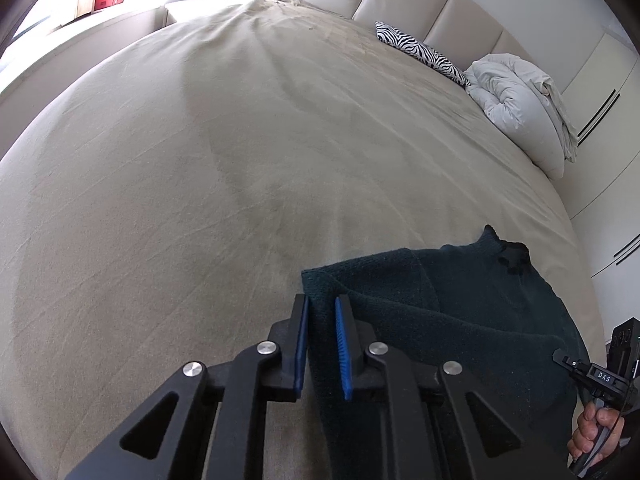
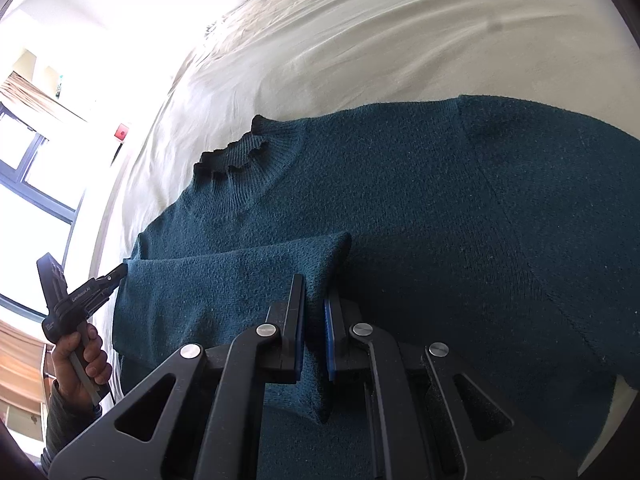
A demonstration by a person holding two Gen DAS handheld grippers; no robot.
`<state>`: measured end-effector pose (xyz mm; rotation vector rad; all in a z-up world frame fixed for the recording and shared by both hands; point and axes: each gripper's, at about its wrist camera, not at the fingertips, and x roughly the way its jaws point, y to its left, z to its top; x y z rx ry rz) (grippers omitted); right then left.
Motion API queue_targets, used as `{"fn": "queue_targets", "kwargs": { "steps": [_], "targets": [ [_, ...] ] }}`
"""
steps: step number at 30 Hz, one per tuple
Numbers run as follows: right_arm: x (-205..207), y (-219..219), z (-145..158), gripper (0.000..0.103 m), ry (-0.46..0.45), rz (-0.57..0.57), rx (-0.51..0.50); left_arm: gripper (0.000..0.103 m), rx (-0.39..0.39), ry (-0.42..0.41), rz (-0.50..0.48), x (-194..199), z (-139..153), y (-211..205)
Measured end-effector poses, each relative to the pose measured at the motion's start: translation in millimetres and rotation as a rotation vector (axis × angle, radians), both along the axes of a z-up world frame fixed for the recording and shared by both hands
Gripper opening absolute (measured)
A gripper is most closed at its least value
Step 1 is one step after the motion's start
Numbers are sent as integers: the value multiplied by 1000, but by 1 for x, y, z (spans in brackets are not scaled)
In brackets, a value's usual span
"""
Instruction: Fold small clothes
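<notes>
Sweater (image 2: pixel 400 208), dark teal, lies flat on the bed (image 1: pixel 200 160). Left hand-held gripper (image 1: pixel 322 344) pinches its edge; right hand-held gripper (image 2: pixel 314 328) is clamped on a raised fold of the knit.

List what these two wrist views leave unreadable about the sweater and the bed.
- Sweater hem: right wrist view, hidden behind the right gripper and cut off by the lower edge.
- Sweater's right side: left wrist view, cut off by the fisheye rim.
- Window side of the bed: right wrist view, washed out by glare.
- Objects on the far sill: left wrist view, too small and overexposed to identify.
</notes>
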<state>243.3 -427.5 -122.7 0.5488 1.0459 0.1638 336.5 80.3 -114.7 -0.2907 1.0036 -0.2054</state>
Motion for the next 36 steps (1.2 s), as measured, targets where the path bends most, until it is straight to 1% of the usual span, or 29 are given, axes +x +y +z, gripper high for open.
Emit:
{"fn": "queue_targets", "kwargs": {
  "steps": [3, 7, 11, 14, 16, 18, 19, 20, 21, 22, 23, 24, 25, 26, 27, 29, 31, 33, 35, 36],
  "targets": [
    [-3, 3, 3, 7, -8, 1, -18, 8, 43, -16, -18, 3, 0, -8],
    [-9, -3, 2, 6, 0, -42, -42, 7, 96, -54, -51, 1, -6, -12],
    [-15, -13, -6, 5, 8, -75, -18, 7, 78, -65, -59, 3, -12, -6],
    [-17, -16, -10, 5, 7, -91, -9, 8, 104, -78, -67, 6, -16, -8],
    [-19, -18, -13, 5, 10, -102, 3, 8, 132, -91, -78, 3, -12, -12],
    [-20, -18, -14, 5, 13, -88, 8, 11, 125, -100, -73, -4, -6, -9],
    [-22, -21, -12, 7, 18, -84, 20, 15, 122, -100, -59, -9, -2, -5],
    [-24, -22, -9, 12, 20, -82, 42, 17, 101, -98, -38, -14, 3, 1],
    [-26, -23, -6, 13, 30, -77, 59, 22, 71, -100, -14, -22, 8, 9],
    [-28, -25, -4, 19, 47, -70, 79, 30, 52, -104, -7, -31, 11, 13],
    [-30, -26, -3, 30, 65, -69, 110, 33, 54, -104, -17, -39, 14, 13],
    [-34, -26, -2, 35, 76, -71, 141, 33, 71, -101, -33, -49, 15, 11],
    [-39, -26, 1, 45, 66, -66, 148, 33, 84, -94, -48, -57, 15, 8],
    [-43, -23, 6, 46, 47, -59, 131, 33, 92, -81, -62, -64, 14, 5],
    [-47, -19, 10, 46, 36, -45, 103, 33, 99, -61, -74, -71, 11, 0],
    [-50, -10, 9, 46, 48, -7, 93, 33, 127, -40, -92, -81, 4, -8],
    [-52, -2, 7, 46, 65, 2, 59, 33, 193, -54, -95, -89, 1, -16],
    [-54, 1, 6, 42, 66, -3, 38, 29, 242, -65, -107, -91, 0, -22],
    [-56, 1, 6, 24, 76, -9, 4, 10, 266, -65, -122, -91, -3, -25],
    [-56, 1, 5, 19, 83, -9, -21, 7, 272, -66, -124, -92, -4, -26]
  ]
}}
